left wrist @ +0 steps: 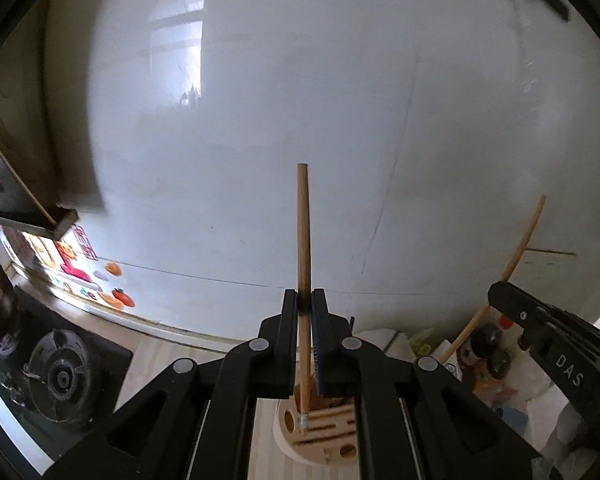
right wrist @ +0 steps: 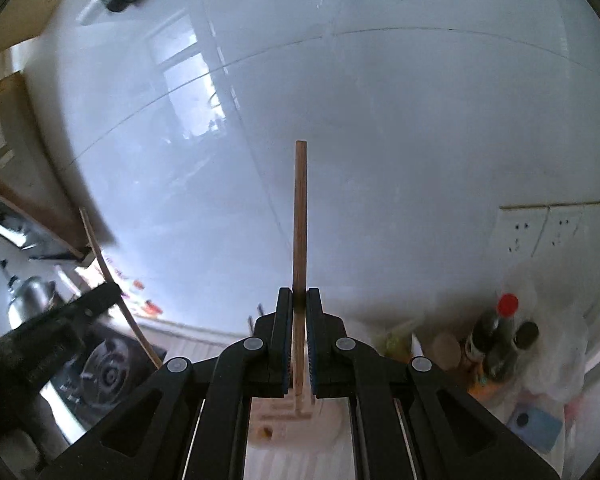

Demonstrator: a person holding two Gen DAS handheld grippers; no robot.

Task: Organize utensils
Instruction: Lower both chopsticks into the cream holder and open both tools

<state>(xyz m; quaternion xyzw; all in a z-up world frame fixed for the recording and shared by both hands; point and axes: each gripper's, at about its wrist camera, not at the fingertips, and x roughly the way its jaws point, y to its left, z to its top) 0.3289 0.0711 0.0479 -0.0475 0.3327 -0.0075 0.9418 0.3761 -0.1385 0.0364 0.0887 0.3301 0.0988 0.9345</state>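
Both tongs [left wrist: 305,300] [right wrist: 299,300] clamp chopsticks [left wrist: 303,236] [right wrist: 300,220] above slotted holder [left wrist: 320,436]; bottles [right wrist: 496,332], perhaps sauces, beside

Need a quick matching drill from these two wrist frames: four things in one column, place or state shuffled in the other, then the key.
Things
1. left chopstick
2. utensil holder
3. stove burner
4. red-capped bottle

Places or states
A. black, on the counter far left
B. clamped upright in the left gripper
C. standing at the right, below the wall sockets
D. wooden, slotted, directly under the gripper fingers

Pairs: 1-B, 2-D, 3-A, 4-C
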